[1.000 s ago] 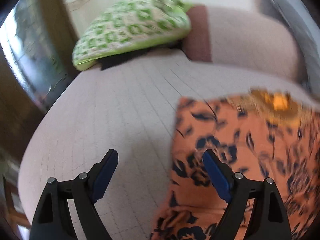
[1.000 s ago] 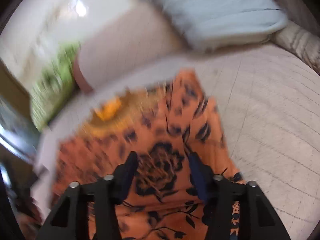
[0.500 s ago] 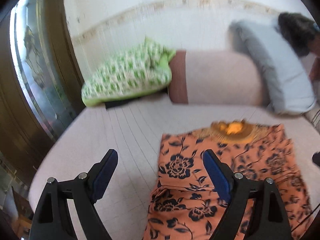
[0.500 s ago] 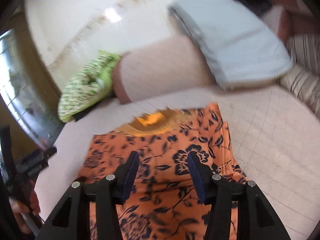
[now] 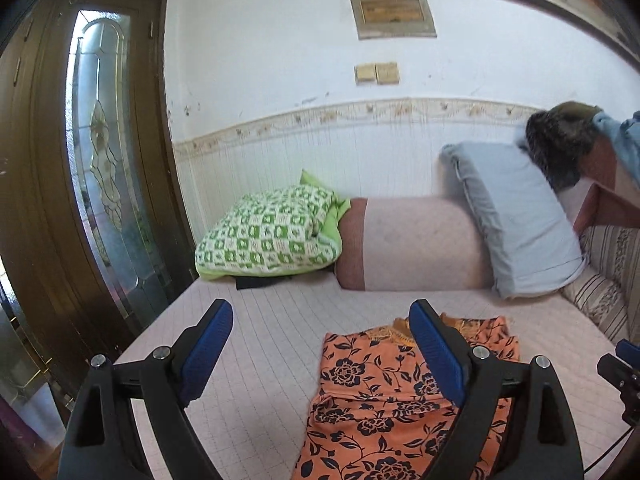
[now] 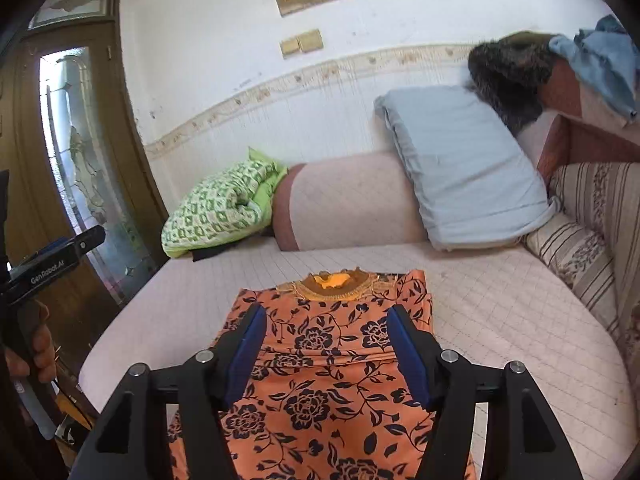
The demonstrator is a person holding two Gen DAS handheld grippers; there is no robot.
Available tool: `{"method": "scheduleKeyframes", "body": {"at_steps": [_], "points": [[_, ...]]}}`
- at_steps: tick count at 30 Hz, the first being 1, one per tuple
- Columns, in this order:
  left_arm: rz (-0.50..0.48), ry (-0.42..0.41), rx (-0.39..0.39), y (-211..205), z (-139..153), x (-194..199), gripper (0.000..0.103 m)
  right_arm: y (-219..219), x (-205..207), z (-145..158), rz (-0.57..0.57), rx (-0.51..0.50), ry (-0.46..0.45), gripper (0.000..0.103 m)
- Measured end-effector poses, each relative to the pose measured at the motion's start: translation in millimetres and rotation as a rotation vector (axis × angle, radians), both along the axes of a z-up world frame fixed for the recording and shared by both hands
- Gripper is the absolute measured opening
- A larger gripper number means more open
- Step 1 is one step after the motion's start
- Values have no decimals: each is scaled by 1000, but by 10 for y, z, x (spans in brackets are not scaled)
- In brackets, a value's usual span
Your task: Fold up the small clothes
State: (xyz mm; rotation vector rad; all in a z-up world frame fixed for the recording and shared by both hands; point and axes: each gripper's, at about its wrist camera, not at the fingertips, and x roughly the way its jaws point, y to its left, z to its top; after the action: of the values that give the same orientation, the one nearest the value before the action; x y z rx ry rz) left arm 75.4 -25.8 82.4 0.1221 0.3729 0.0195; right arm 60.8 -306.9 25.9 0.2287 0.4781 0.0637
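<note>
An orange garment with black flowers [image 6: 328, 356] lies flat on the pale pink bed [image 6: 500, 312], its gold-trimmed neckline [image 6: 334, 282] toward the pillows and both sides folded inward. It also shows in the left wrist view [image 5: 380, 408]. My left gripper [image 5: 320, 348] is open and empty, raised above the bed with its right finger over the garment. My right gripper [image 6: 326, 346] is open and empty, raised above the garment's middle. Neither touches the cloth.
A green patterned pillow [image 5: 272, 236], a pink bolster [image 5: 412, 244] and a blue-grey pillow [image 5: 516, 216] line the bed's far end by the wall. A striped cushion [image 6: 580, 240] lies at the right. A dark wooden door with glass [image 5: 92, 184] stands left of the bed.
Both grippers have pulled back and risen away from the garment. The view has widened from the cloth close-up to the whole bed and wall. The garment lies still.
</note>
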Motion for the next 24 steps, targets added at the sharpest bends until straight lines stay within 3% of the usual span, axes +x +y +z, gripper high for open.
{"method": "scheduleKeyframes", "body": {"at_steps": [11,24], "points": [[15,-76,2,38,344,-447,90,64,-476,387,19,-1,-85,66],[23,-81,-33,117,378,-427,90,188,-520,562,36,-24,-108,66]]}}
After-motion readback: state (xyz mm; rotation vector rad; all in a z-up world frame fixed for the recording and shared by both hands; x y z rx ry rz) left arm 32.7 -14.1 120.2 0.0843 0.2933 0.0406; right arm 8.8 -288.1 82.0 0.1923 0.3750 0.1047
